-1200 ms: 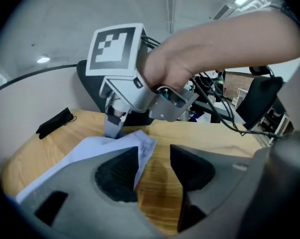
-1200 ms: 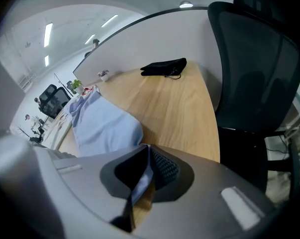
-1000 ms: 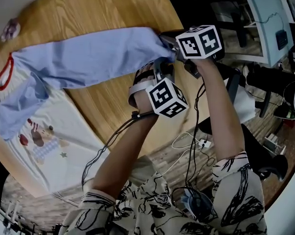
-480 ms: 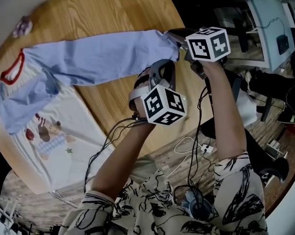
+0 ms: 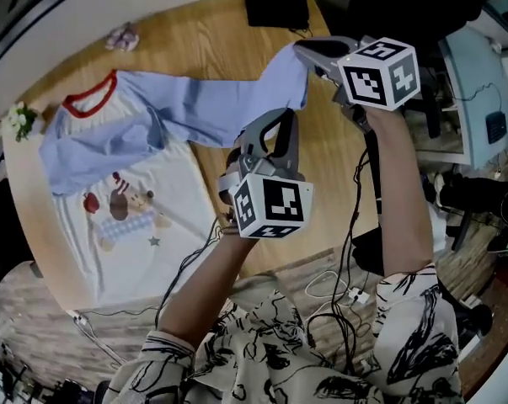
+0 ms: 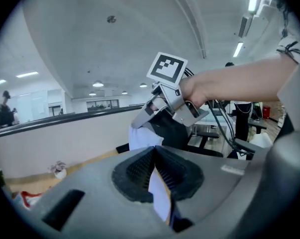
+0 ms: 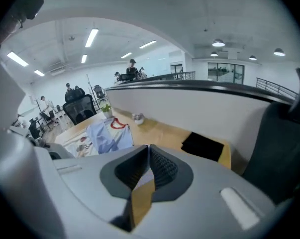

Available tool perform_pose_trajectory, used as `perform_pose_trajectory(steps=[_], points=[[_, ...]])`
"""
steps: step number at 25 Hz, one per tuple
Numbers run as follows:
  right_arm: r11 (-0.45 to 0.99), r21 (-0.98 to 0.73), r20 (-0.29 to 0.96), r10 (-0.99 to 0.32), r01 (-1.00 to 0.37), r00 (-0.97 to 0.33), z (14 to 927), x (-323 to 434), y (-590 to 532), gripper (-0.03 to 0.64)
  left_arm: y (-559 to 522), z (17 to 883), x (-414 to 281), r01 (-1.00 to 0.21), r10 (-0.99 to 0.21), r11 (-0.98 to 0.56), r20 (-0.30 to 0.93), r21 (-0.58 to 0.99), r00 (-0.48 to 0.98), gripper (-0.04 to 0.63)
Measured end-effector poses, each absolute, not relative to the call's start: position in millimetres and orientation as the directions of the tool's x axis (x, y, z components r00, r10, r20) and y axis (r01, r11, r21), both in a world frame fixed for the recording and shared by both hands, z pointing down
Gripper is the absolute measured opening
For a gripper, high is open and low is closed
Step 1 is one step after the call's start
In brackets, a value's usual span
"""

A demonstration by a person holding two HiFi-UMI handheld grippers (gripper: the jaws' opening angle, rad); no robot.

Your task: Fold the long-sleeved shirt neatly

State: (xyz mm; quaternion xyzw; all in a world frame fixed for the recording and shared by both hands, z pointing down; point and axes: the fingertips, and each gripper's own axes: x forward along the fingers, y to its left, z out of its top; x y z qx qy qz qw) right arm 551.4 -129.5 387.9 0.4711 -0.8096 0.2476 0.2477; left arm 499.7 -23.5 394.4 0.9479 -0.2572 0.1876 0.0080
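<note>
A long-sleeved shirt [image 5: 119, 225] lies on the round wooden table [image 5: 338, 167]. It has a white printed body, blue sleeves and a red collar. One blue sleeve [image 5: 207, 108] stretches up to the right, lifted off the wood. My right gripper [image 5: 308, 53] is shut on its cuff end. A little below and to the left, my left gripper [image 5: 247, 138] is shut on the same sleeve's lower edge. A thin strip of cloth [image 6: 159, 190] shows between the left gripper [image 6: 153, 156] jaws. Another strip of cloth [image 7: 140, 198] shows in the right gripper [image 7: 149, 153]. The other sleeve is folded across the chest.
A flat black object [image 5: 276, 9] lies at the table's far edge. A small potted plant [image 5: 19, 118] and a small pale ornament [image 5: 123, 36] stand near the collar side. Cables [image 5: 329, 284] trail over the floor by the person. Desks and office chairs [image 7: 77, 108] surround the table.
Both grippers have risen and carried the sleeve end up off the table. The left gripper, beside the cuff before, now grips the sleeve.
</note>
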Motion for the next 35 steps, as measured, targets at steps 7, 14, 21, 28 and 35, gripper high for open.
perform_pose_trajectory(steps=[7, 14, 21, 28, 35], points=[[0.597, -0.122, 0.55, -0.624, -0.793, -0.555, 310, 427, -175, 0.026, -67, 321, 392, -0.658, -0.66, -0.747, 0.236, -0.098, 0.714, 0.011], [0.702, -0.07, 0.433, -0.618, -0.708, -0.656, 227, 293, -209, 0.026, -101, 250, 273, -0.739, -0.753, -0.658, 0.117, -0.145, 0.648, 0.011], [0.78, -0.062, 0.415, -0.547, -0.623, -0.727, 206, 175, -220, 0.026, -112, 241, 172, -0.814, -0.817, -0.574, 0.13, -0.092, 0.561, 0.011], [0.824, -0.072, 0.488, -0.463, -0.562, -0.74, 239, 82, -237, 0.028, -135, 278, 71, -0.86, -0.836, -0.51, 0.238, -0.008, 0.494, 0.012], [0.831, -0.129, 0.586, -0.377, -0.542, -0.718, 319, 12, -256, 0.028, -158, 357, 1, -0.895, -0.819, -0.438, 0.373, 0.083, 0.436, 0.014]])
